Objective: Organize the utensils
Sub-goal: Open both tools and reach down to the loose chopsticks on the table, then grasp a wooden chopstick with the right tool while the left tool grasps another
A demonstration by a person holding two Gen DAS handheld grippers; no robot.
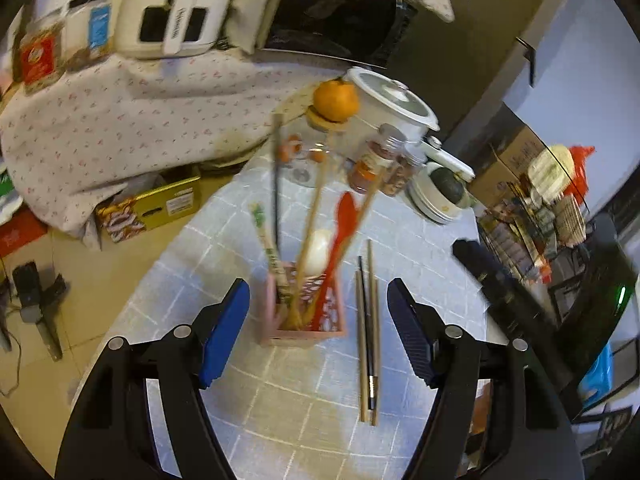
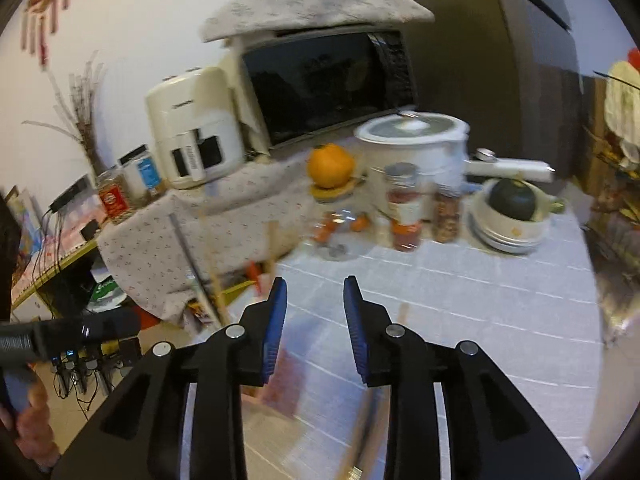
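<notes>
In the left wrist view a pink utensil holder point(image 1: 320, 320) stands on the tiled tabletop point(image 1: 280, 400). It holds several chopsticks, a red spoon point(image 1: 340, 236) and a white spoon point(image 1: 316, 252). My left gripper point(image 1: 316, 292) is open, with its blue pads on either side of the holder and clear of it. Three loose chopsticks point(image 1: 368, 332) lie just right of the holder. The dark, blurred right gripper point(image 1: 496, 280) shows further right. In the blurred right wrist view, my right gripper point(image 2: 315, 286) is open with nothing between its pads, and the holder point(image 2: 282, 376) shows as a pink smear below.
At the table's far end are an orange point(image 1: 335, 101) on a glass jar, a white lidded pot point(image 1: 394, 106), spice jars point(image 1: 370, 164) and stacked bowls point(image 1: 438, 200). A wire rack point(image 1: 540, 208) stands right. A person's hand point(image 2: 28, 420) holds the left gripper.
</notes>
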